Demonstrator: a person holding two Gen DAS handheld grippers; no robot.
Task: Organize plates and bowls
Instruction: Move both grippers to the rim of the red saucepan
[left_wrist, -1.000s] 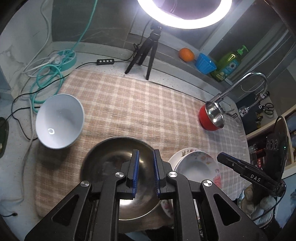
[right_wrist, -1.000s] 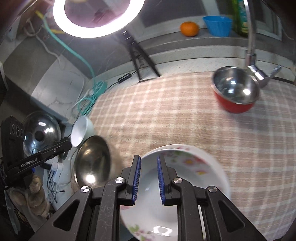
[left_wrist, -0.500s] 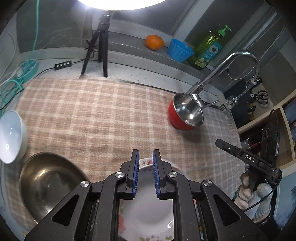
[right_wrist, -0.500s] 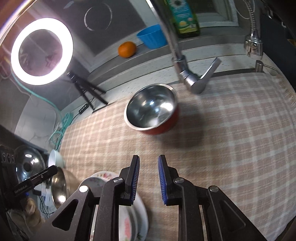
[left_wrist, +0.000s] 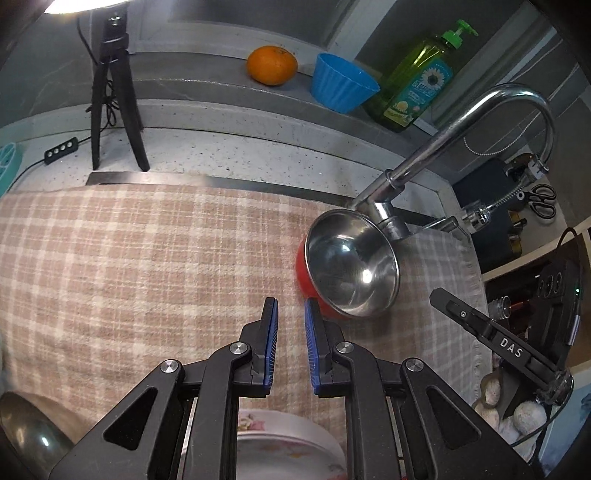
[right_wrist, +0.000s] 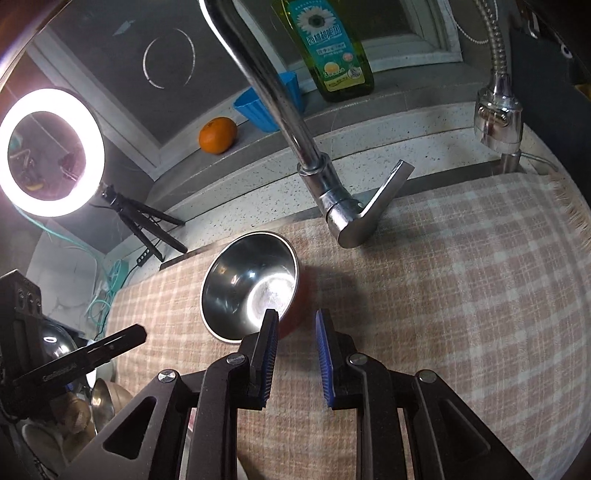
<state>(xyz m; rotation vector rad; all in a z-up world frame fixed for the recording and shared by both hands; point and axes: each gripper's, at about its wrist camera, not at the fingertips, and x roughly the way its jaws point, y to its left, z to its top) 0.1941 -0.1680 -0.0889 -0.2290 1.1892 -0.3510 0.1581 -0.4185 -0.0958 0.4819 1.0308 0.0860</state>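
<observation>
A red bowl with a steel inside (left_wrist: 351, 266) sits on the checked cloth (left_wrist: 147, 266) below the faucet; it also shows in the right wrist view (right_wrist: 251, 288). My left gripper (left_wrist: 290, 328) is open and empty, just left of the bowl. My right gripper (right_wrist: 295, 332) is open and empty, its left finger (right_wrist: 267, 339) at the bowl's near rim. A floral plate (left_wrist: 288, 443) lies under my left gripper. A steel bowl (left_wrist: 26, 432) is at the lower left; it also shows in the right wrist view (right_wrist: 103, 398).
A chrome faucet (right_wrist: 295, 129) rises over the cloth's far edge. An orange (left_wrist: 272, 64), a blue cup (left_wrist: 341, 83) and a green soap bottle (left_wrist: 417, 81) stand on the back ledge. A ring light (right_wrist: 48, 155) on a tripod (left_wrist: 110, 92) is at the left.
Both grippers have moved forward and to the right toward the red bowl. The plate and steel bowl have slipped to the lower edge of the views. Both grippers stay open.
</observation>
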